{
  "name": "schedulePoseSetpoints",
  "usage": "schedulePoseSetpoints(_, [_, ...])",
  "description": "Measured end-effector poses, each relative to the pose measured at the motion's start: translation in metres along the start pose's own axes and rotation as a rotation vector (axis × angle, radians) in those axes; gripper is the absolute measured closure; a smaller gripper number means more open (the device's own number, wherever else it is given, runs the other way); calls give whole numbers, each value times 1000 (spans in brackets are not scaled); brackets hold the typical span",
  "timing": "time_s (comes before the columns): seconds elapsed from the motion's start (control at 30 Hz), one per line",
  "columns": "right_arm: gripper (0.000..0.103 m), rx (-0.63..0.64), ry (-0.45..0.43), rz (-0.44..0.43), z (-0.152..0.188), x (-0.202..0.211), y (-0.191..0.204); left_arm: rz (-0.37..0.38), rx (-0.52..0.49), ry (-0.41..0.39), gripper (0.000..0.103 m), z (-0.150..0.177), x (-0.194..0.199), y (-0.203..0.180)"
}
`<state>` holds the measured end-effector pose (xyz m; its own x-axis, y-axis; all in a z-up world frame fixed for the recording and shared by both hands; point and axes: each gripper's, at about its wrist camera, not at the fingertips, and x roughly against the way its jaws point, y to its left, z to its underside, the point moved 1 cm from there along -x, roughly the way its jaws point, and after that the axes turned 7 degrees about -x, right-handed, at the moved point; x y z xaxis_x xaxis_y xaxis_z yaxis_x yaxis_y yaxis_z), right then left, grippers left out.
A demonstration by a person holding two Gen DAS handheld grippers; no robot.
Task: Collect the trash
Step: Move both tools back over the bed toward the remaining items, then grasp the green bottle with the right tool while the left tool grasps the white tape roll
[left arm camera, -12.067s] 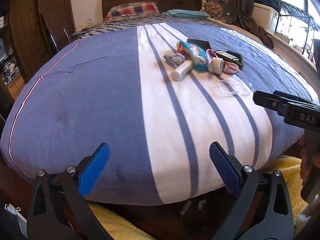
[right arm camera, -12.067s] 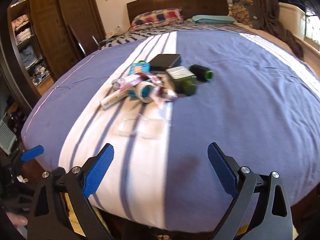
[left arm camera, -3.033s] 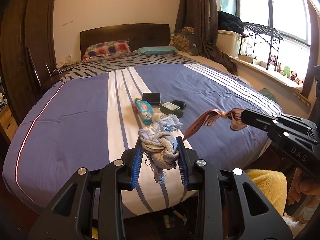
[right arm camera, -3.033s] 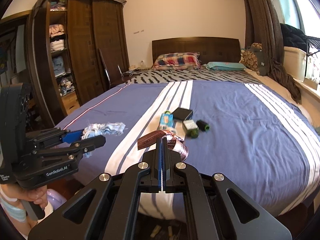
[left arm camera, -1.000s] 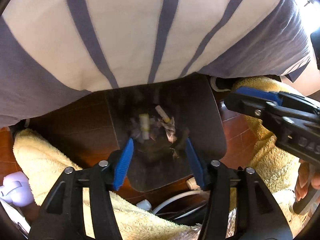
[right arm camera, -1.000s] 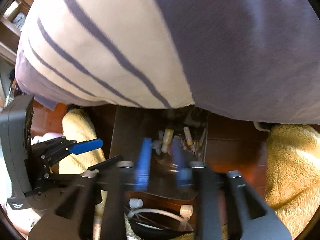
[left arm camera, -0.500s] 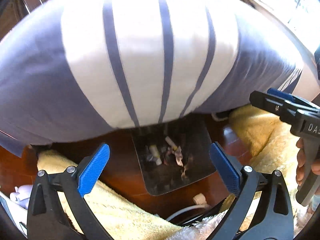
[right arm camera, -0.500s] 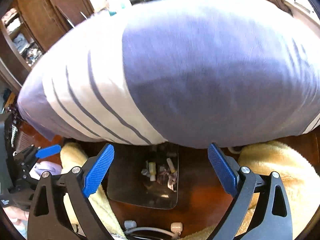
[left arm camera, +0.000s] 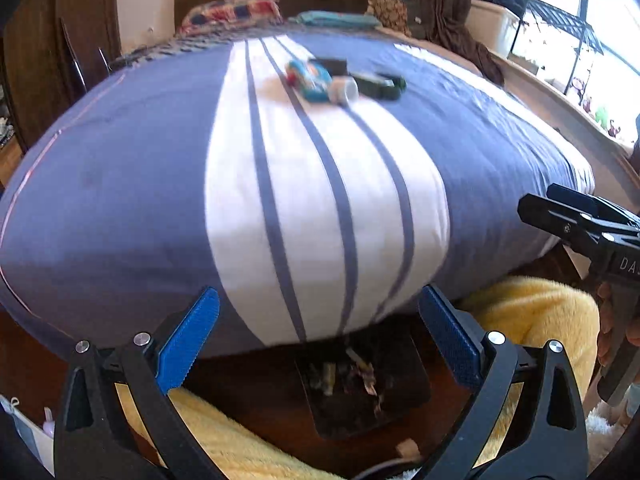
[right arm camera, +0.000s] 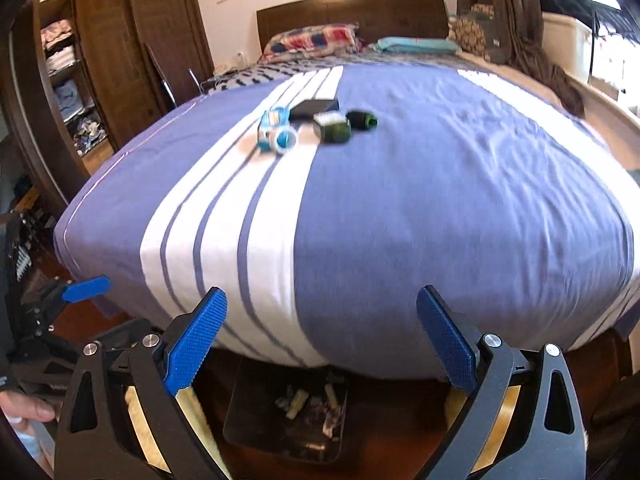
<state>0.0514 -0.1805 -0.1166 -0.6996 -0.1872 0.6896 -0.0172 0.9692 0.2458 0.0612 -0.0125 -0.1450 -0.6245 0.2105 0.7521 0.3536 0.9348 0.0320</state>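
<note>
My left gripper stands open and empty above the bed's foot. My right gripper is open and empty too. Below both, a dark bin on the floor holds several scraps. Far up on the bed lies a small cluster: a blue packet, a white roll, a black box and green bottles. The right gripper's tips show at the left wrist view's right edge, the left gripper's blue pad at the right wrist view's left edge.
A yellow fluffy rug flanks the bin on the wood floor. A wardrobe with clothes stands left of the bed. Pillows and a headboard are at the far end. A window and rack run along the right.
Both grippers opened over the bin and rose from looking down into it to facing the bed top; the rag and wrapper they held three seconds ago are gone from their jaws.
</note>
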Motion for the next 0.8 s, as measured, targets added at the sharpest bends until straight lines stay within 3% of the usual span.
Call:
schedulePoseSetpoints(0.27, [7,15,-25,13,-39,-19,0,-38,-2,-55,8,-40,-2,22])
schedulePoseSetpoints(0.63, [7,14,-24,38,-89,-73,-8,-53,4,-26,8,-81,-53,41])
schedulePoseSetpoints(0.7, [12,9,-22,32,-98,-87,-10,-48,2,-21,8,-87,-60,42])
schedulePoseSetpoints(0.8, [27,-9,5,11,-111,-110,-13,-43,-8,-15,8,-96,-71,41])
